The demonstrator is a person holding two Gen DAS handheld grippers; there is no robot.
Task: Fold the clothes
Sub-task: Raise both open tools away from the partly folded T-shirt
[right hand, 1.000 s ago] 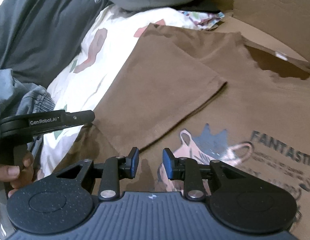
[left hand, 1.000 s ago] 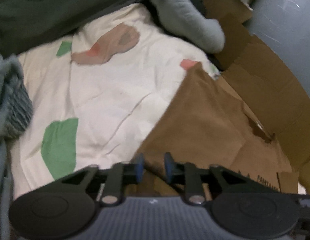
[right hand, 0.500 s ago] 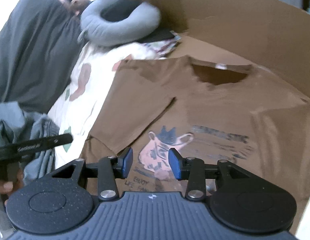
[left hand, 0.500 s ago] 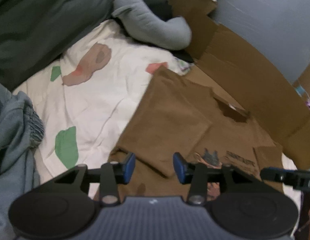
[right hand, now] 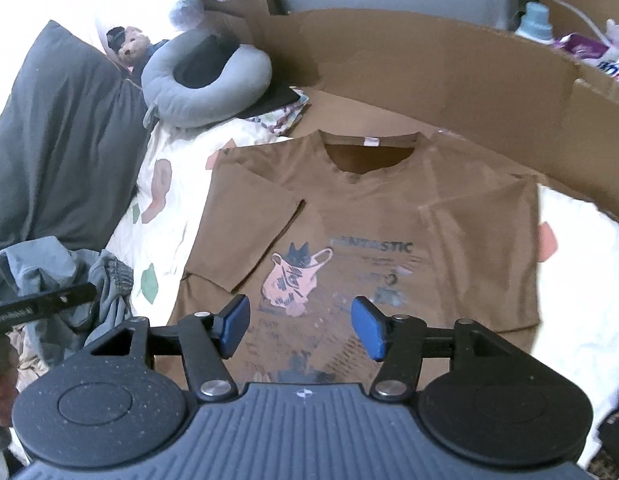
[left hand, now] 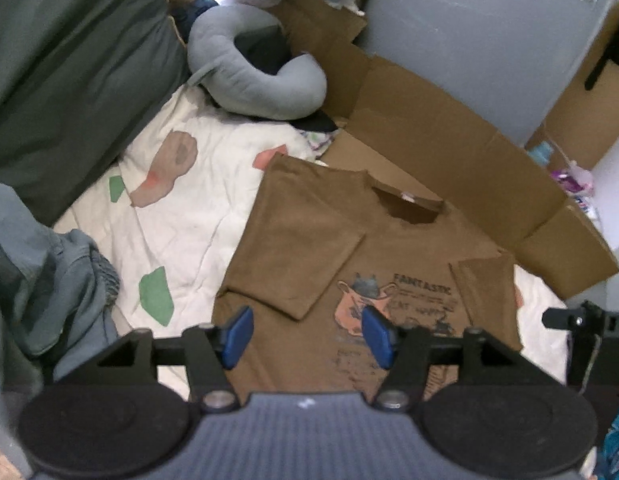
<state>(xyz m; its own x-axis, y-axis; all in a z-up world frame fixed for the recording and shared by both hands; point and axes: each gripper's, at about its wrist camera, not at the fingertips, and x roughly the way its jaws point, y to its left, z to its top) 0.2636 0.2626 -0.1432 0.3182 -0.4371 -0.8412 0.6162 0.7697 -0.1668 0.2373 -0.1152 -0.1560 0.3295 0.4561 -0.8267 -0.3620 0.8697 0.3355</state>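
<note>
Brown T-shirt (right hand: 373, 216) lies print-up on the bed (left hand: 197, 216), its collar toward a cardboard sheet (left hand: 449, 152); both sleeves are turned in over the chest, the body below them spread full length, so the fold looks partly made. Left gripper (left hand: 307, 336) hangs above the hem end with its fingers (left hand: 237, 334) spread wide and nothing between them; right gripper (right hand: 301, 326) hangs likewise over the lower print, fingers (right hand: 233, 326) apart and empty.

Risks, as a judgement: the left sleeve sits loose on the chest, so a quick lift of the hem could slide it back out; pinching only the top layer at the hem would leave the back layer on the bed and skew the fold; the soft, rumpled bedding may let the cloth wrinkle; a grey garment (left hand: 69, 276) heaped near the left edge could snag a low pass.

Against a second ago, both cameras have risen and drawn back, the whole shirt now showing; both pairs of fingers, then nearly together, stand wider.
</note>
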